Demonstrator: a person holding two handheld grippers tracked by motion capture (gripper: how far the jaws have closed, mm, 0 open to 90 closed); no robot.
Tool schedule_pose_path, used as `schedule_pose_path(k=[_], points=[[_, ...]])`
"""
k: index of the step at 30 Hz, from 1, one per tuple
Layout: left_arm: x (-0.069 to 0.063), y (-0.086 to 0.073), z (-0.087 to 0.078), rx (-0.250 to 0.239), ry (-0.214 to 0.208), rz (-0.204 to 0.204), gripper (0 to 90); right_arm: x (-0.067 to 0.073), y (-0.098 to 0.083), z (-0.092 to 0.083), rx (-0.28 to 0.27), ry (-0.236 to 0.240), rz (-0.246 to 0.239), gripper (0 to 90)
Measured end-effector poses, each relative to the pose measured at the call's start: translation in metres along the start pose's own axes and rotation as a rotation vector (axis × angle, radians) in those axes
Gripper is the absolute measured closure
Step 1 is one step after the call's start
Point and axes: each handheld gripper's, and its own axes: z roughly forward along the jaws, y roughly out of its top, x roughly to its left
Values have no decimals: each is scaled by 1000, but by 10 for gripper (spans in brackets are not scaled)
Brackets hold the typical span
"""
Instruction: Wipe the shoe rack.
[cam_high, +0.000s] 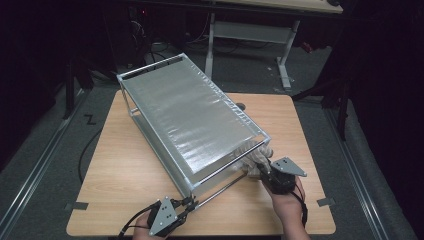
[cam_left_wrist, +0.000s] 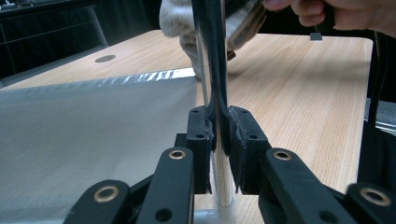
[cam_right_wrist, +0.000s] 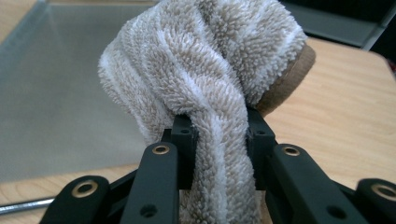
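- No words, numbers, brands or signs can be read anywhere.
- The floor (cam_high: 60, 135) left of the tabletop (cam_high: 130, 170) has one small dark squiggle (cam_high: 89, 119) on it. It is too small to read.

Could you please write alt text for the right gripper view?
The right gripper is shut on a bunched beige-and-white striped towel, held up over a wooden table, with grey mesh behind at left.
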Motion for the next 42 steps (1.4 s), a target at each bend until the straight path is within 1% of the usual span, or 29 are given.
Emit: schedule_pose_path(k=[2,9,12,14,16,23,28,31,35,37,42], points=[[0,0,0,1,0,2,789,1,-4,5,24,4,-7,715],[0,0,0,1,-4,3,789,1,-19,21,108,16,-5,717],[1,0,1,1,-5,3,790,-1,-25,27,147,24,-6,717],[1,0,1,1,-6,3,790,-3,-29,31,173,33,11,718],[1,0,1,0,-5,2,790,-5,-31,34,184,40,16,720],[1,0,1,-1,-7,0,790,-5,-32,34,182,43,20,720],[1,0,1,-2,-11,0,790,-4,-30,30,166,38,22,719],[1,0,1,-1,-12,-2,790,-3,-27,26,146,32,18,719],[2,0,1,-1,-15,-3,790,-2,-21,19,105,18,15,719],[2,0,1,-2,-17,-2,790,-2,-17,15,79,12,19,718],[2,0,1,-1,-18,-1,790,0,-7,4,14,-11,8,717]])
